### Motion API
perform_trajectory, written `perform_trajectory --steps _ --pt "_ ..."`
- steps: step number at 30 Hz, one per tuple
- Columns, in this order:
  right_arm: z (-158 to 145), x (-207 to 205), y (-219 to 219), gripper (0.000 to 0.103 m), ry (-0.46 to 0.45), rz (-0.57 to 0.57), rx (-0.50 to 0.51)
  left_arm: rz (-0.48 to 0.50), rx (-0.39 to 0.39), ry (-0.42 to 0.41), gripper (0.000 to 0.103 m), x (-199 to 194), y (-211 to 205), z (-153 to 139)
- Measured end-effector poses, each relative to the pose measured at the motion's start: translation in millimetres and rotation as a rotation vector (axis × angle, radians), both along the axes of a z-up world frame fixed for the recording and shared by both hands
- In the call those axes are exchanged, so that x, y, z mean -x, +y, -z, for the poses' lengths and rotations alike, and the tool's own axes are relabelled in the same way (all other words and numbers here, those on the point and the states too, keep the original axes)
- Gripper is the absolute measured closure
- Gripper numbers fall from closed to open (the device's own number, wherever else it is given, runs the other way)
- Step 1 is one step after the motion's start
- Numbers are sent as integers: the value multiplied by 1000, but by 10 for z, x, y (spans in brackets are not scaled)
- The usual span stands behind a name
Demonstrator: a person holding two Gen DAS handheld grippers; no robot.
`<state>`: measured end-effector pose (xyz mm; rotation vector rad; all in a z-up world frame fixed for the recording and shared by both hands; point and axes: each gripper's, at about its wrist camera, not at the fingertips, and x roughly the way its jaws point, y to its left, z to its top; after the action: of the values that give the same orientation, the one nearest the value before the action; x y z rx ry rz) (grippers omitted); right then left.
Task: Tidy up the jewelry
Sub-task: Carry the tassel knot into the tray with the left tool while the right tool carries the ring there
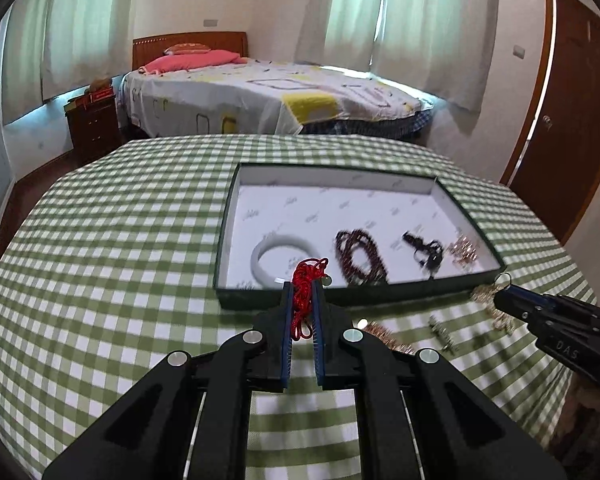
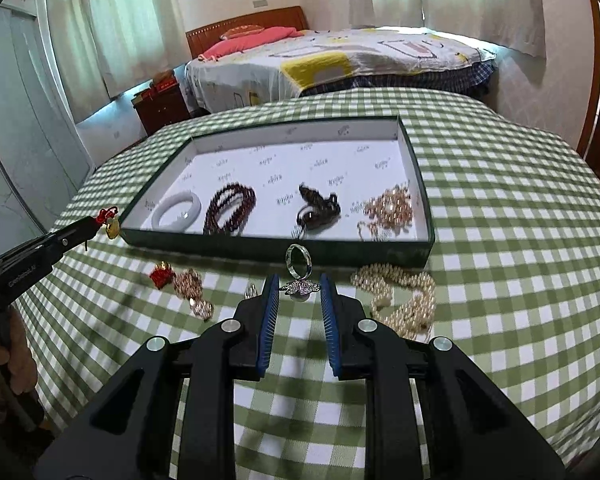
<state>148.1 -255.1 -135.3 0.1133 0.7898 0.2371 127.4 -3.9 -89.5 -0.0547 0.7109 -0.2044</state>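
On the bench the tray (image 2: 418,184) lies far of the loose pieces, holding left to right a bangle (image 2: 177,210), bead bracelet (image 2: 230,208), pendant (image 2: 318,206) and chain (image 2: 390,208), with a pearl necklace (image 2: 400,292) near its right corner.

ahead of the left claw (image 1: 302,286), just past its tips: low green wall of the tray (image 1: 380,298), to be cleared from above. behind that wall, white bangle (image 1: 278,256) and dark bead strand (image 1: 360,256) crowding the near strip; far half of the tray floor bare. ahead of the right claw (image 2: 299,286): same tray wall. just right of it, pearl necklace (image 2: 400,296) on the tabletop (image 2: 520,240); to its left, gold trinkets (image 2: 192,292). open checked cloth further right.
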Motion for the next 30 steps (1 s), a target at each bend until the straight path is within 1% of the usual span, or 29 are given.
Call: perform_trajectory --steps 5,9,17,21,26,30 --pt "-100 -133 -44 82 -24 9 -1 13 10 -20 94 -123 -45 -101" --pt "-170 -297 -78 82 -43 18 4 17 16 -42 94 -304 -77 -168" --pt "-215 -737 -120 82 -66 30 40 6 5 -56 94 -714 -161 -165" --pt "-177 -949 -137 82 -62 31 58 -6 7 -41 94 -958 -169 -109" --pt "-10 -1251 -175 82 -26 28 84 -8 -4 -3 94 -1244 -185 26" --pt "148 -1450 -195 82 16 25 95 -14 -17 54 94 -1469 -171 205"
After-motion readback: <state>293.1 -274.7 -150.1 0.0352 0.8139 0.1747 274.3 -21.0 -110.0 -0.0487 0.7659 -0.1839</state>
